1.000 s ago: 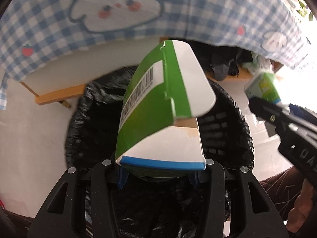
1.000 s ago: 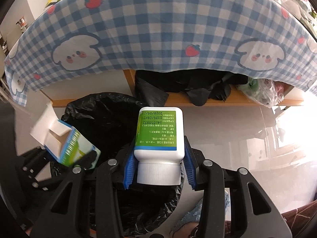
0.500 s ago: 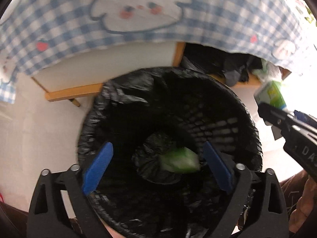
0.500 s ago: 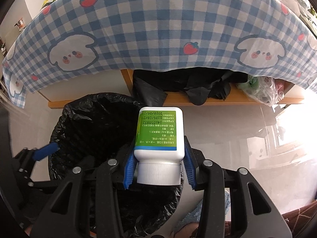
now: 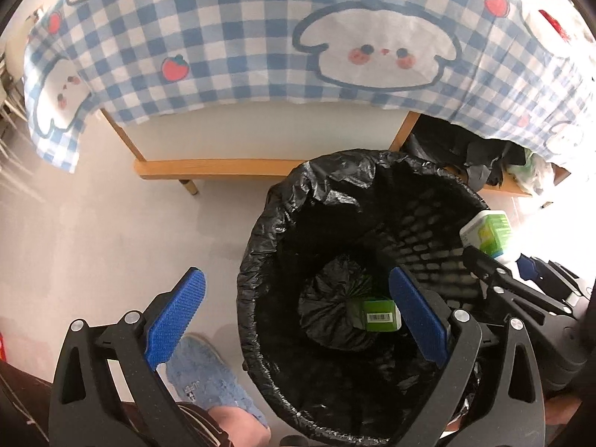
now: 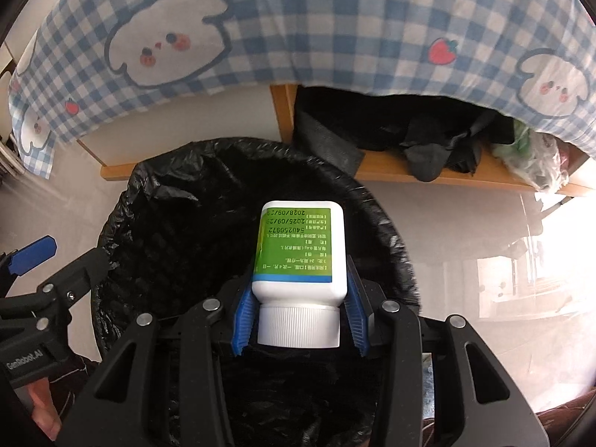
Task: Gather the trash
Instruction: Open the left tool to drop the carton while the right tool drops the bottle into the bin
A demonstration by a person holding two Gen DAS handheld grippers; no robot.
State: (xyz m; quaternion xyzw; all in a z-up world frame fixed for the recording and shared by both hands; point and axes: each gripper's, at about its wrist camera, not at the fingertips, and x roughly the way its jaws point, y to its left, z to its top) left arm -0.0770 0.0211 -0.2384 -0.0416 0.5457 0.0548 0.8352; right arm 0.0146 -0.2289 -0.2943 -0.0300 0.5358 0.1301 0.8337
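There are two grippers, one bin, one box and one bottle. The left gripper (image 5: 294,314) has just been spreading its jaws; they stand wide apart with nothing between them, one blue pad over the floor at 9 o'clock of the bin (image 5: 260,253), the other over its mouth. The green and white box (image 5: 380,314) lies at the bottom of the bin on the black liner, a barcode facing up (its print is too small to read, and the gripper's right finger cuts off one end).

The right gripper (image 6: 298,320) is clenched on the white bottle (image 6: 300,253), its blue pads pressing the shoulders just above the ribbed cap, the bottle's base pointing away over the bin's mouth. The green label reads upside down: "2028/09/2", "2025/09/29" and "540250972" are legible; the smaller lines of characters are not. In the left wrist view only the bottle's far end shows, at 3 o'clock of the bin.

"GenRobot.AI" is printed on the left gripper's body. A blue slipper (image 5: 208,376) shows at 7 o'clock, partly hidden. A checked tablecloth (image 5: 231,37) with rabbit faces and strawberries hangs at 12 o'clock.
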